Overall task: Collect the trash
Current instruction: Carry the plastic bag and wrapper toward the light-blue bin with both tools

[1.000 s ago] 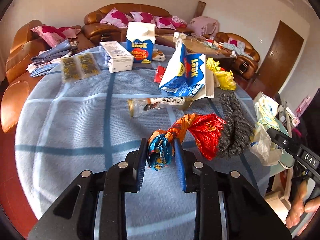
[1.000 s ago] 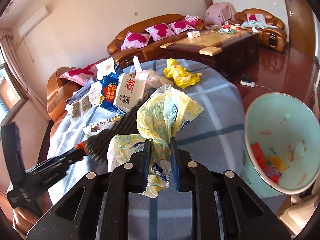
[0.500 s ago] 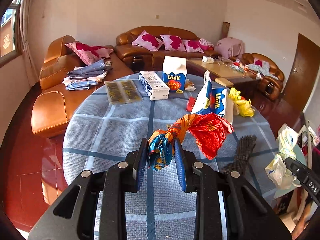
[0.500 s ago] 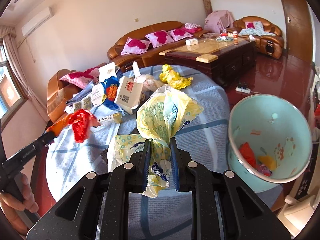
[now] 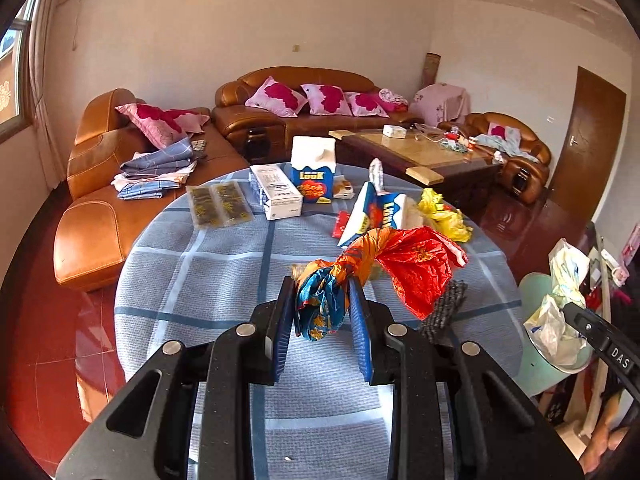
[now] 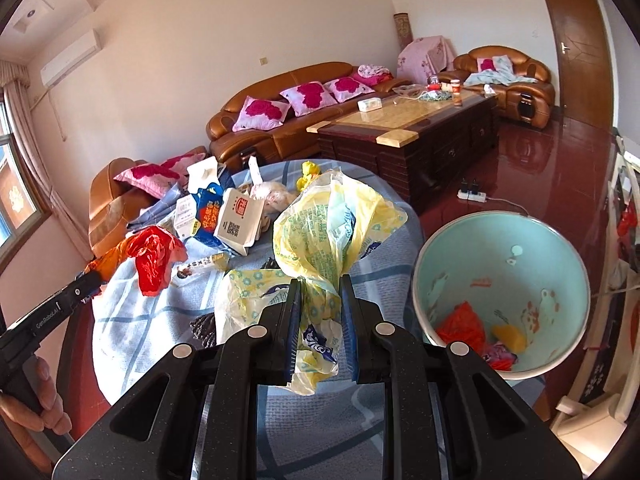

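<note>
1. The left claw point(image 5: 322, 310) is closed on a crumpled foil wrapper point(image 5: 384, 268). The blue-and-gold end sits pinched between the fingers, and the orange-red end fans out up and to the right, above the tabletop point(image 5: 208, 280).
2. On the tabletop beyond it, from left to right, lie two flat packets point(image 5: 218, 204), a white box point(image 5: 278, 192), an upright blue carton point(image 5: 312, 172), a tipped blue carton point(image 5: 376, 212) and a yellow bag point(image 5: 444, 214). A dark mesh piece point(image 5: 444, 308) lies just right of the wrapper.
3. The right claw point(image 6: 320, 320) is closed on a pale yellow plastic bag point(image 6: 332, 220). The twisted neck is caught between the fingers, and the bag balloons above them, hanging over the tabletop edge.
4. A round mint bin point(image 6: 500, 288) stands just right of the tabletop, beside the right claw. Red and yellow scraps lie at its bottom.
5. From the left wrist view, the bag hangs over the bin's rim at the far right.
</note>
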